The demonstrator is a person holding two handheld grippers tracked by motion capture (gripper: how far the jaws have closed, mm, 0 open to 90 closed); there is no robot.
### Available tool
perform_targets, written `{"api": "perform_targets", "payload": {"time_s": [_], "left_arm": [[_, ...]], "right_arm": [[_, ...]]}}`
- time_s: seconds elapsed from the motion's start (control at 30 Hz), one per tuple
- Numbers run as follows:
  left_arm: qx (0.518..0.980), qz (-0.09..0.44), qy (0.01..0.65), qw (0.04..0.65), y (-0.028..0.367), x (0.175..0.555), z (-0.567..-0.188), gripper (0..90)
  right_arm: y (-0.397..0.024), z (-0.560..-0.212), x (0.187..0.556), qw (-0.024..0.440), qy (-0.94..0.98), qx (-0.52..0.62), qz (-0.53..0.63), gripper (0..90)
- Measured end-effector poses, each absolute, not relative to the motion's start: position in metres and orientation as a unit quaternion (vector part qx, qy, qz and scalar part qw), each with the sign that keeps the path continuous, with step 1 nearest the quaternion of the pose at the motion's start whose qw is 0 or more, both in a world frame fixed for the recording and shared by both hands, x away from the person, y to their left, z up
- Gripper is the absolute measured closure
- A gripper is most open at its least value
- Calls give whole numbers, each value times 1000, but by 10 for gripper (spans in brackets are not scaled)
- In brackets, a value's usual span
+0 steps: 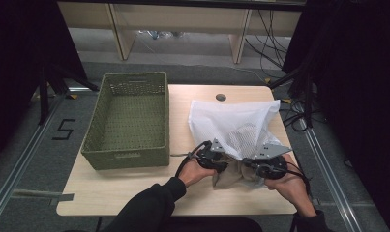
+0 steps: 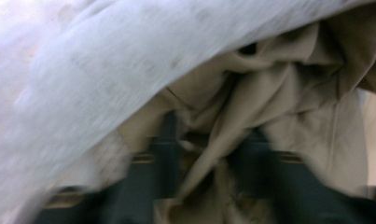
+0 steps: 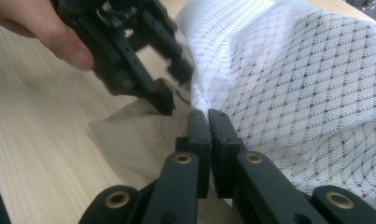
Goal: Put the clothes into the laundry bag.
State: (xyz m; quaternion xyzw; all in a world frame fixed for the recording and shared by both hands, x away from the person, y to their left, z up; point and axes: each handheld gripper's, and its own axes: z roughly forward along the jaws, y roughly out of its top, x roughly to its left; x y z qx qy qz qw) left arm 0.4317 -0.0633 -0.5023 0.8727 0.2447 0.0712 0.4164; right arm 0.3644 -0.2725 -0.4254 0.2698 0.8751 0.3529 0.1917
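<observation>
On the bench (image 1: pixel 134 193), near its front edge, I pinch the white mesh bag (image 1: pixel 231 121) rim with my right gripper (image 3: pixel 208 119), jaws fully closed. My left gripper (image 1: pixel 217 162), jaws part open around the beige cloth (image 2: pixel 279 107), should push it deep inside, clear of the rim.
</observation>
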Motion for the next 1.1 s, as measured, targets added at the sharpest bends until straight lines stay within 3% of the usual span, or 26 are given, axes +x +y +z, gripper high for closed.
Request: {"api": "perform_targets", "payload": {"time_s": [0.1, 0.17, 0.5, 0.9, 0.97, 1.07, 1.1], "left_arm": [[860, 73, 245, 441, -69, 422, -495, 846], [867, 99, 218, 436, -75, 407, -484, 850], [851, 95, 281, 433, -84, 424, -495, 864], [856, 64, 240, 454, -77, 403, -497, 804], [855, 59, 243, 454, -74, 403, -494, 780], [853, 58, 249, 456, -55, 403, -484, 644], [852, 66, 253, 454, -46, 404, -480, 644]], "right_arm": [[-273, -424, 365, 196, 874, 270, 354, 894], [-275, -423, 366, 199, 871, 272, 356, 894], [-275, -419, 358, 198, 875, 262, 355, 894], [-276, -450, 364, 188, 891, 277, 307, 894], [-277, -451, 364, 185, 890, 284, 305, 894], [-280, -450, 364, 184, 888, 285, 310, 894], [-281, -450, 365, 189, 889, 276, 312, 894]]}}
